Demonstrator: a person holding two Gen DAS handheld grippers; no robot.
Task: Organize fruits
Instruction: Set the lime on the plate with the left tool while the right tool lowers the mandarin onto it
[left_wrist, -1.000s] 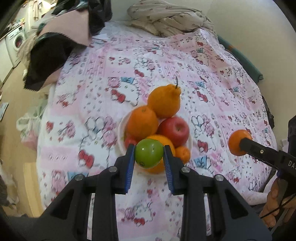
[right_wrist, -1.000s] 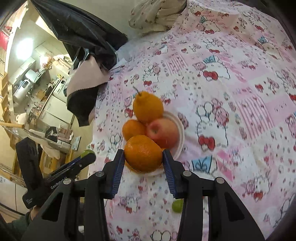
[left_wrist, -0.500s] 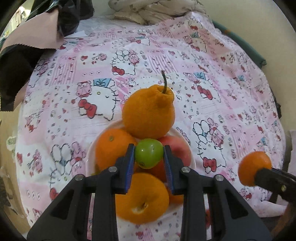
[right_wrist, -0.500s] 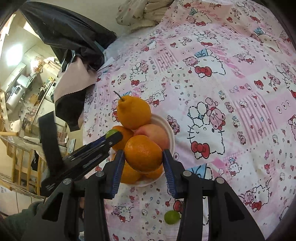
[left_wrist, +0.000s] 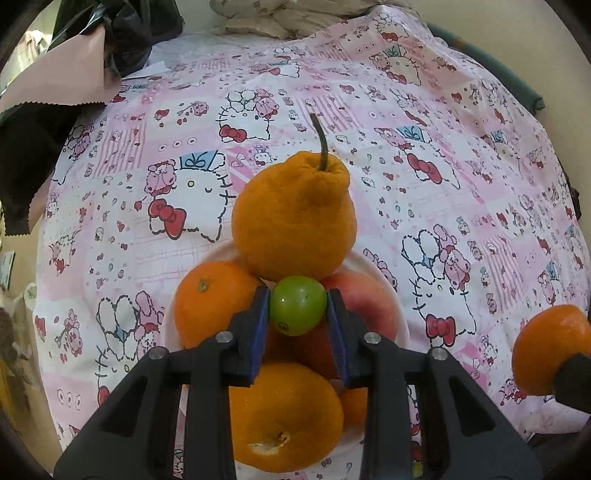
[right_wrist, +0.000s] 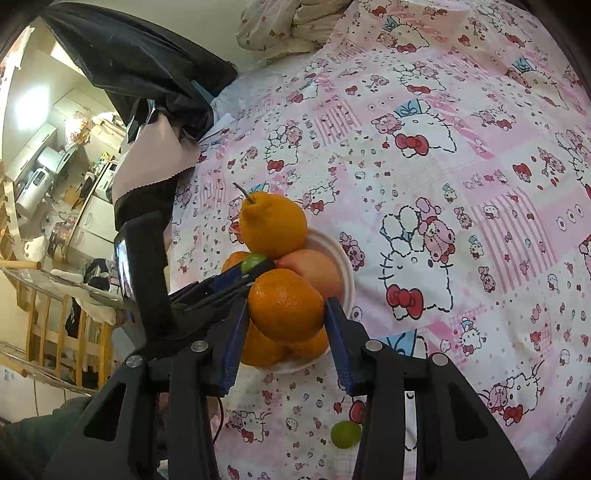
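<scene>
My left gripper (left_wrist: 297, 314) is shut on a small green fruit (left_wrist: 297, 310) and holds it over the middle of the fruit pile on a white plate (left_wrist: 400, 314). The pile has a big knobbly orange with a stem (left_wrist: 293, 218), an orange at left (left_wrist: 212, 299), a red apple (left_wrist: 364, 306) and a near orange (left_wrist: 284, 417). My right gripper (right_wrist: 286, 312) is shut on an orange (right_wrist: 286, 304), just above the plate's near side (right_wrist: 347, 280). The left gripper also shows in the right wrist view (right_wrist: 255, 267).
A second small green fruit (right_wrist: 345, 434) lies on the pink patterned cloth (right_wrist: 443, 166) in front of the plate. Dark and pink fabric (right_wrist: 147, 110) is heaped at the far left, a crumpled blanket (left_wrist: 295, 18) at the back.
My left gripper has moved forward with the green fruit, from the plate's near edge to over the pile's middle. My right gripper has carried its orange closer to the plate.
</scene>
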